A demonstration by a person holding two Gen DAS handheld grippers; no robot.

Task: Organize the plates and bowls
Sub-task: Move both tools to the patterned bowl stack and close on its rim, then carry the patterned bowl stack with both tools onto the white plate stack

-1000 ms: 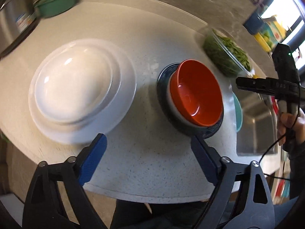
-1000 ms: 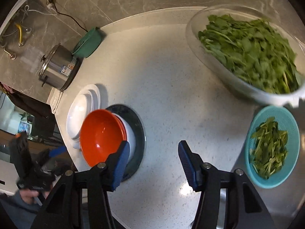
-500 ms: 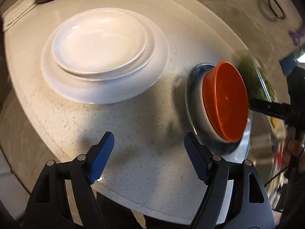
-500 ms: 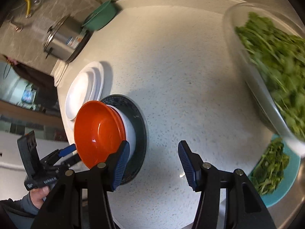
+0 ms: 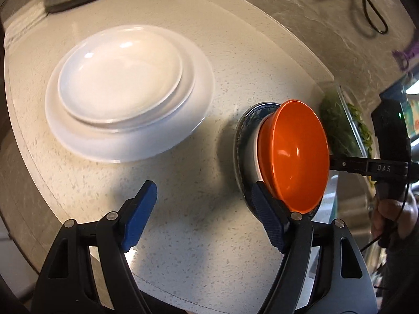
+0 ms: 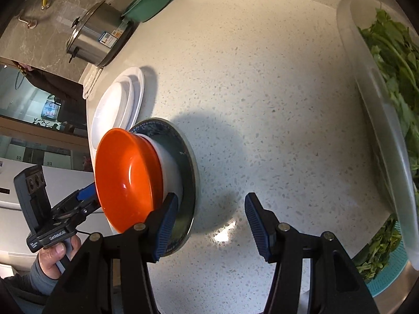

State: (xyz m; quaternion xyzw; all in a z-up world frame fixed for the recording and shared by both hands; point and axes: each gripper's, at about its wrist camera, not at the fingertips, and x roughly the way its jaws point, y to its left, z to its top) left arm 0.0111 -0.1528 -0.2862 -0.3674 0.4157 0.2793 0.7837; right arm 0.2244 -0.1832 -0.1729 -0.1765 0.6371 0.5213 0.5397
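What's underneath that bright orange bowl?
The glossy orange bowl sits nested in a white bowl, which rests on a dark round plate with a patterned rim. The white bowl's inside and the plate's centre are covered, so anything there stays unseen.

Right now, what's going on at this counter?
A person holds tongs in each hand over a speckled countertop. Both the left tongs and right tongs are open and empty, flanking an orange bowl nested in a white bowl on a dark patterned plate. Stacked white plates sit beside it.
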